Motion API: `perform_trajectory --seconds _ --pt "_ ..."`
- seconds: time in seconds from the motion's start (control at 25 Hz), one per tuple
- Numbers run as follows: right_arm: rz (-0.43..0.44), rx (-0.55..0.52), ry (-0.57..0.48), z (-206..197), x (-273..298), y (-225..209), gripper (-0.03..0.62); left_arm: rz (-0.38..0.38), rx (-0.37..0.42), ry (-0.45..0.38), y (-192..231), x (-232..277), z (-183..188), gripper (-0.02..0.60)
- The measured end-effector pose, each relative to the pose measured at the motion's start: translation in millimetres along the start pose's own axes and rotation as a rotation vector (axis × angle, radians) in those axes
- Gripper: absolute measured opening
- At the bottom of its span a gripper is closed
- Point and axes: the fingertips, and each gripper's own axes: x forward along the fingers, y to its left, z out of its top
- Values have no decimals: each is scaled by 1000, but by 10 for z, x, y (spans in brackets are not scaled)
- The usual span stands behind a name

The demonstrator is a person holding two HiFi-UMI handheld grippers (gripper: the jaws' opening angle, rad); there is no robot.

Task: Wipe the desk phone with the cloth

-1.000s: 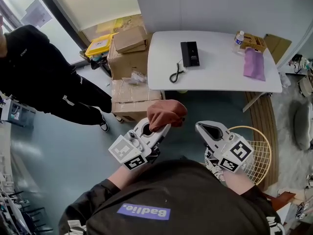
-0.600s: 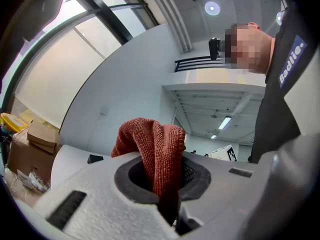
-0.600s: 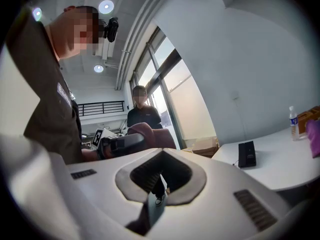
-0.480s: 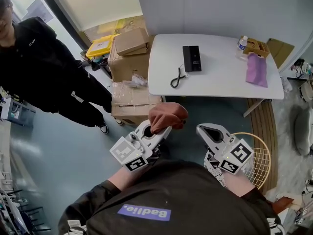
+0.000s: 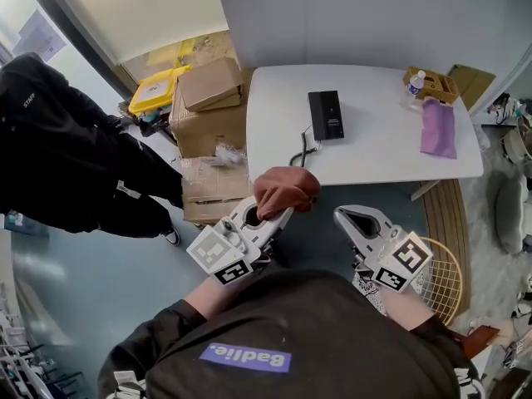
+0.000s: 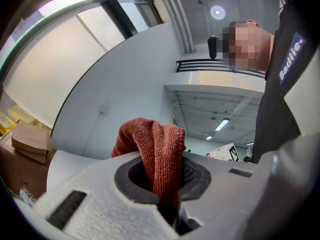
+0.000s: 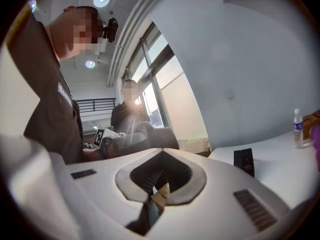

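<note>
Phone lies flat near the middle of the white bench, its coiled cord trailing to the near edge, and it is well apart from both claws, so I judge the step in hand to be carrying the cloth over to it. The left claw is clamped on the rust-red cloth; in the left gripper view the fabric is pinched between the jaws and bunches up above them. The right claw is closed with nothing in it. To do this step well, I would step up to the bench first, then bring the bunched end down flat on the phone's top and wipe along its length, not across. Since the phone looks light, the free claw could press 1 end so it does not slide, and the cord should be kept out of the cloth's path. As for containers, a small brown box sits at the bench's far right corner with a water bottle just beside it; its contents are too small to tell. Cardboard boxes are stacked on the floor left of the bench, flaps shut. A wire basket stands near the person's right; what it holds I cannot tell.
</note>
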Motion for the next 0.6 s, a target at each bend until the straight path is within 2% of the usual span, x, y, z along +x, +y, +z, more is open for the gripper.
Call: perform_trajectory --seconds 0.36,0.6 --pt "-94 2 -21 241 742 -451 28 -91 3 40 907 296 242 32" --pt "-131 21 -11 274 894 -730 28 -107 -20 54 1191 499 230 32"
